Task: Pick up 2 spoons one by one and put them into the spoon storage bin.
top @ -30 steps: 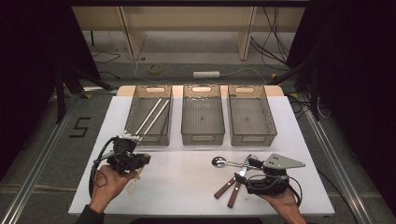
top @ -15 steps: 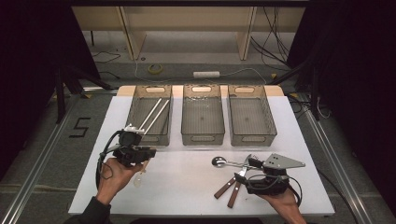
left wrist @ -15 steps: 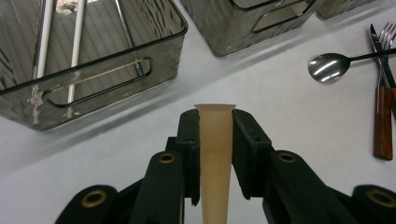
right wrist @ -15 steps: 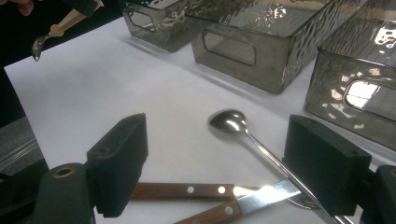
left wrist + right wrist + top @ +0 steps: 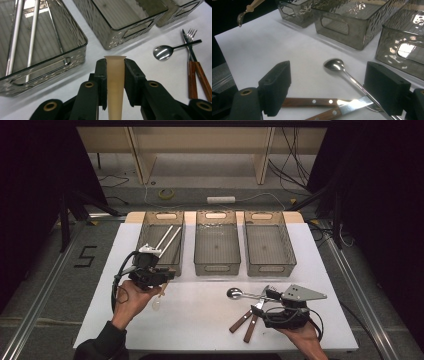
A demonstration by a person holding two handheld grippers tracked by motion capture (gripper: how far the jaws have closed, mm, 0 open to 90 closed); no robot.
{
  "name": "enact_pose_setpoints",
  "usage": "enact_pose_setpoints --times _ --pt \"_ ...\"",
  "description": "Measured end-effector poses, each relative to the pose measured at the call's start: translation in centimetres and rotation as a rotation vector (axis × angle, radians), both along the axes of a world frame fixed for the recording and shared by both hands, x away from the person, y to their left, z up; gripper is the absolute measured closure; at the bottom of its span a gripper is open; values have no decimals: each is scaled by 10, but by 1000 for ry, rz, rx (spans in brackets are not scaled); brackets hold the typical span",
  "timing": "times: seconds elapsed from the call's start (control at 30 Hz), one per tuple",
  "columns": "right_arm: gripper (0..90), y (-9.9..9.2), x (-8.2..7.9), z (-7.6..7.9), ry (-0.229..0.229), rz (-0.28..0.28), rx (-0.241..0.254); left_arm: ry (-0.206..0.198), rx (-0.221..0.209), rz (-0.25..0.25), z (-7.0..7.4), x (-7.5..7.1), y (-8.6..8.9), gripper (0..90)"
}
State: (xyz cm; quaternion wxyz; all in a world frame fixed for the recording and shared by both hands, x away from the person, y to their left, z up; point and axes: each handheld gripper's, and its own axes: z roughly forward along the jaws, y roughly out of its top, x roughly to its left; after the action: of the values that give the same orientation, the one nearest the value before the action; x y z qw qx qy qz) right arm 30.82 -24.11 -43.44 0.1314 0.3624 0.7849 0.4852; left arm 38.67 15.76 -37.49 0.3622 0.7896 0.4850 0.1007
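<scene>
Left hand-held gripper [image 5: 159, 281] raised just off the white counter [image 5: 200, 320] at about 8 o'clock in the high view, jaws pinching the pale tapered handle of a beige spoon [image 5: 115, 82] — in the left gripper view the handle stands upright between the two black pads, both pressed flat against its sides, its flared end level with their tips. Spoon's bowl hanging below the gripper, just above the counter surface, seen at 11 o'clock in the right gripper view [image 5: 245, 12]. Gripper parked just short of the near wall of the left bin [image 5: 161, 240], at 12 o'clock from it; two metal straws [image 5: 167, 239] lying slantwise inside that bin. Middle bin [image 5: 217, 243] and right bin [image 5: 268, 245] ranged beside it toward 3 o'clock. Right hand-held gripper [image 5: 267, 296] low over the counter at about 5 o'clock, jaws spread wide, nothing between the pads — astride the remaining cutlery. Metal spoon [image 5: 347, 75] with bowl toward 10 o'clock, its thin handle running under the right-hand jaw. Wooden-handled knife [image 5: 337, 110] and wooden-handled fork [image 5: 192, 75] crossed beneath it, handles toward 7 o'clock in the high view. Whether the right jaws touch the cutlery: cannot tell.
</scene>
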Motion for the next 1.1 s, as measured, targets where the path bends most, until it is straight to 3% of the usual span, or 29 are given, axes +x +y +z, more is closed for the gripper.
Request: enact_pose_setpoints --times 0.33,0.6,0.93,1.1 --pt "226 0 0 0 0 2 2 -23 -43 -10 9 23 -10 738" --pt "226 -1 0 0 1 1 4 -46 -53 -18 18 40 -18 737" --pt "226 -1 1 0 4 3 7 -61 -102 -20 27 69 -35 737" --pt "226 -1 1 0 4 5 8 -73 -106 -6 32 81 -44 737"
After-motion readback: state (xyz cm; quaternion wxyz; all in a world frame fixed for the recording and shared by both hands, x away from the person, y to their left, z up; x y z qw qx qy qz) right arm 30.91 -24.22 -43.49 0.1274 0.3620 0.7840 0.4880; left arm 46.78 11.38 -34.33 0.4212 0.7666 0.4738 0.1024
